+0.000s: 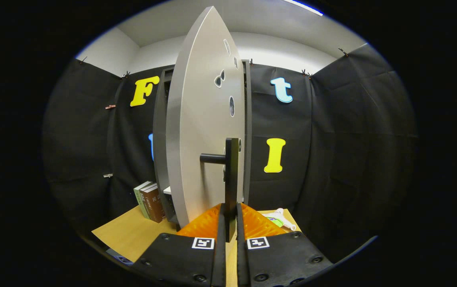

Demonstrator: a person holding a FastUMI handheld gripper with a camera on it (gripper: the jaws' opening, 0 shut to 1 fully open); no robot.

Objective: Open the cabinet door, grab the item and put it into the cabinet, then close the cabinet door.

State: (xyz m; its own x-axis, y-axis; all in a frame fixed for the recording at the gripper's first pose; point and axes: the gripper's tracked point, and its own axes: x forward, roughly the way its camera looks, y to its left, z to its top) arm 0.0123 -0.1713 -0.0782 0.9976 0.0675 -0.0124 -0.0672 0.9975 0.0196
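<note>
The cabinet door (208,131) stands partly swung out from the cabinet (159,139), its near edge turned toward the camera so that the pale panel is seen almost edge-on. A dark bar handle (231,179) runs vertically along the door's front face, held off it by a short horizontal post. The lower end of the bar sits between the two fingers of the gripper (231,223); the fingers are drawn close together on either side of it and appear to pinch the bar from left and right.

The item to be stowed — a white object with a green patch (279,218) — lies on the wooden table (132,235), to the right of the fingers and just beyond them, well clear of the door. It is too small to identify further. Several books (149,201) stand upright on the table to the left of the cabinet, against the far wall.

Step in hand, as judged: the door is being opened, and the item is not yet picked up. The next move calls for drawing the handle along the arc of the hinge until the opening is wide enough to admit the item — then releasing the bar and moving right to the item.
</note>
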